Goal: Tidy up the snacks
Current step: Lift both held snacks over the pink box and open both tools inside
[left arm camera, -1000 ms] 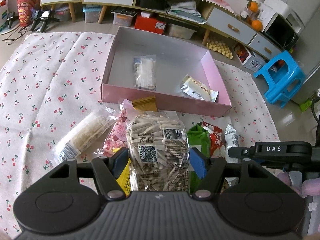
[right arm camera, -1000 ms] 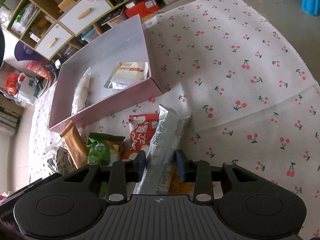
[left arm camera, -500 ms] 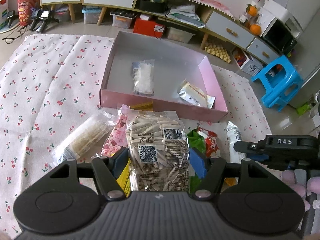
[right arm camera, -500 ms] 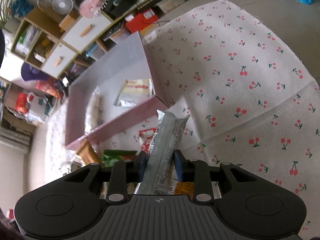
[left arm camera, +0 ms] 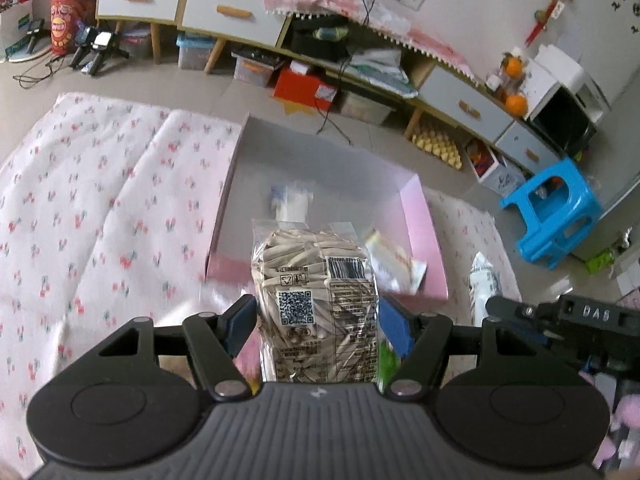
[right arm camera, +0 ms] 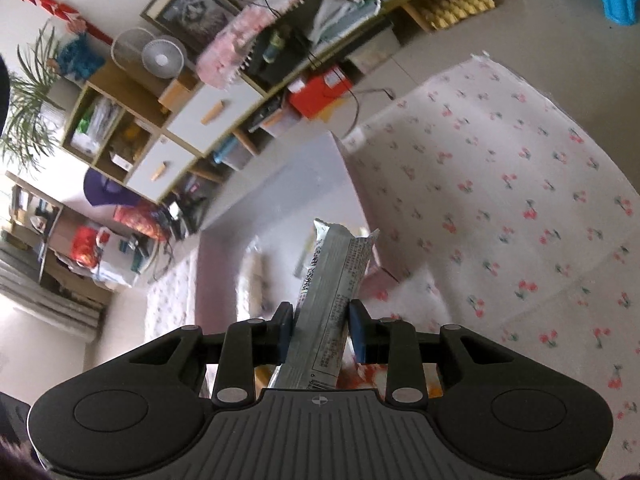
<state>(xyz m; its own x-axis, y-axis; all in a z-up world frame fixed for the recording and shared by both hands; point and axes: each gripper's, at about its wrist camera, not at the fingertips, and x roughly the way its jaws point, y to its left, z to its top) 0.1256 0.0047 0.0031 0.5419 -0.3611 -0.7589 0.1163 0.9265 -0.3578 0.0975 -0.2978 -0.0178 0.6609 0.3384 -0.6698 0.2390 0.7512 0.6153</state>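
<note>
With both snacks lifted off the cherry-print cloth [left arm camera: 100,200], my left tool [left arm camera: 316,320] grips the clear bag of pale sticks [left arm camera: 316,280] and my right tool [right arm camera: 320,328] clamps the long silver packet [right arm camera: 328,300]; next I'd carry them over the shallow pink cardboard box [left arm camera: 424,240] and release.

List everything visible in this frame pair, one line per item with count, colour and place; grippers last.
Stick-snack bag: 1, clear with beige sticks, held between the left fingers.
Silver wrapper: 1, grey-silver, held between the right fingers.
Box: 1, pink outside, grey inside, on the cloth.
Packets in box: 2, one clear-white, one white-yellow.
Cherry-print cloth: 1, white, on the floor.
Stool: 1, blue, right of the cloth.
Left gripper: 1, black, blue pads.
Right gripper: 1, black.
</note>
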